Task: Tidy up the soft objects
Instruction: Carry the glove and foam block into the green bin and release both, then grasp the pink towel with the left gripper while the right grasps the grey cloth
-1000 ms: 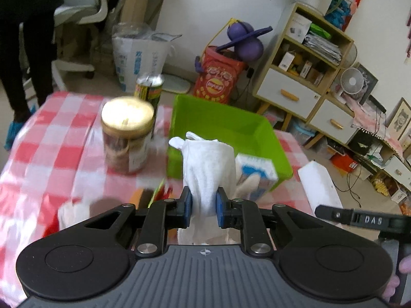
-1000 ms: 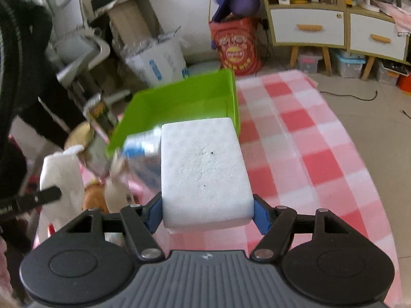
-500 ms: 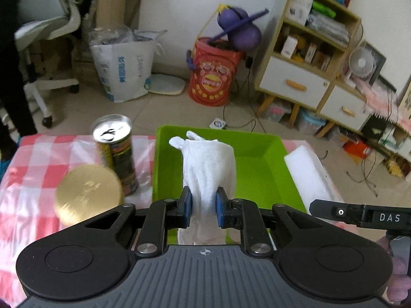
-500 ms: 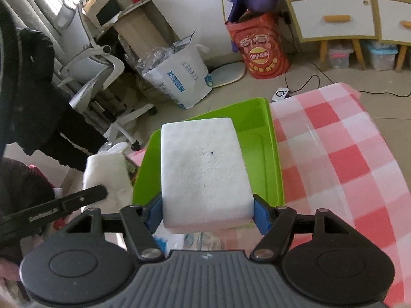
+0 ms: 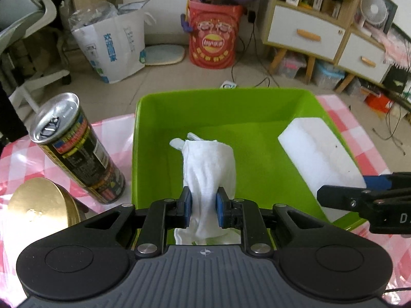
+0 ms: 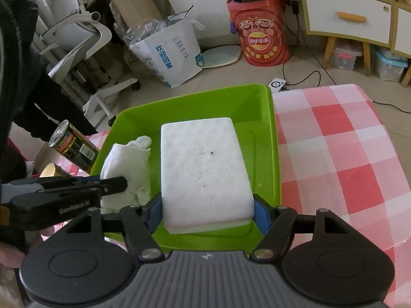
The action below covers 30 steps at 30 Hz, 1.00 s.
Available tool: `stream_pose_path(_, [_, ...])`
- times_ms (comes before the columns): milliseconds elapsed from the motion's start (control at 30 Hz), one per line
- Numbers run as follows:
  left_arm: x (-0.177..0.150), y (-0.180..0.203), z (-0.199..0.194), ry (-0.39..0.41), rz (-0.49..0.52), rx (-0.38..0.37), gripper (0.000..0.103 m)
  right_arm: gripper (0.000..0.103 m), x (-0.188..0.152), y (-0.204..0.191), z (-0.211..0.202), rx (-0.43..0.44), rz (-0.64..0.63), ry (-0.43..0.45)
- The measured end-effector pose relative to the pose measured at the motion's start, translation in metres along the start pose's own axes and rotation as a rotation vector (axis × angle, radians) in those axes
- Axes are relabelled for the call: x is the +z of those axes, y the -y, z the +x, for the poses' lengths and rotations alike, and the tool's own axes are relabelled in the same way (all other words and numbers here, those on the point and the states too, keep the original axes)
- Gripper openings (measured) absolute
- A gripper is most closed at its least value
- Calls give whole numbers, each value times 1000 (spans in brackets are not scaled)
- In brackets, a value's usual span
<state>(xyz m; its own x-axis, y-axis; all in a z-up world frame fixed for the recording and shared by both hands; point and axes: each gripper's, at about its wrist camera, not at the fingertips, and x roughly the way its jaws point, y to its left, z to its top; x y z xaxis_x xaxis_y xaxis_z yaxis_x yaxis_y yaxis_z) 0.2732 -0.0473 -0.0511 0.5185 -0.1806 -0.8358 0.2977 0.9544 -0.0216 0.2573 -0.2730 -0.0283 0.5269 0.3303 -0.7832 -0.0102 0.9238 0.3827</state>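
Both grippers have travelled from over the checked tablecloth (image 6: 334,154) to above the green bin (image 5: 159,133), which now lies straight ahead of and beneath their fingers. Pinched tight between the left gripper (image 5: 203,206) pads, the white cloth (image 5: 209,166) sticks out forward over the bin floor, with the drink can (image 5: 77,148) and gold-lidded jar (image 5: 38,205) off to that gripper's left on the table. Gripped across its width by the right gripper (image 6: 208,211), the white sponge block (image 6: 203,169) reaches forward over the bin, just right of the cloth.
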Motion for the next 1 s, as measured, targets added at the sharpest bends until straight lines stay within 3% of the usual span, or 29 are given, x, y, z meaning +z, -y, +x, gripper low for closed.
stream_pose_path(167, [-3,-1,2,-15,3,9,22,45,-2,-3,1,-5,-10,-8])
stream_pose_path(233, [-3,-1,0,-5,9,7,30,48,-2,-4,0,2,-12,-11])
stream_pose_path(300, [-1,-1,-4,5,15,0,50,55,-1,-5,-2,-1,-10,-12])
stream_pose_path(400, [0,0,-15,27,15,-7,64,58,0,-5,-10,-14,-2,-1])
stream_pose_path(700, [-12,-5,-63,62,-11,-12,79,60,-9,-8,-57,-41,12,26])
stream_pose_path(1000, [-47,-23,-127,87,-35,-13,87,66,-34,-19,-120,-29,0,48])
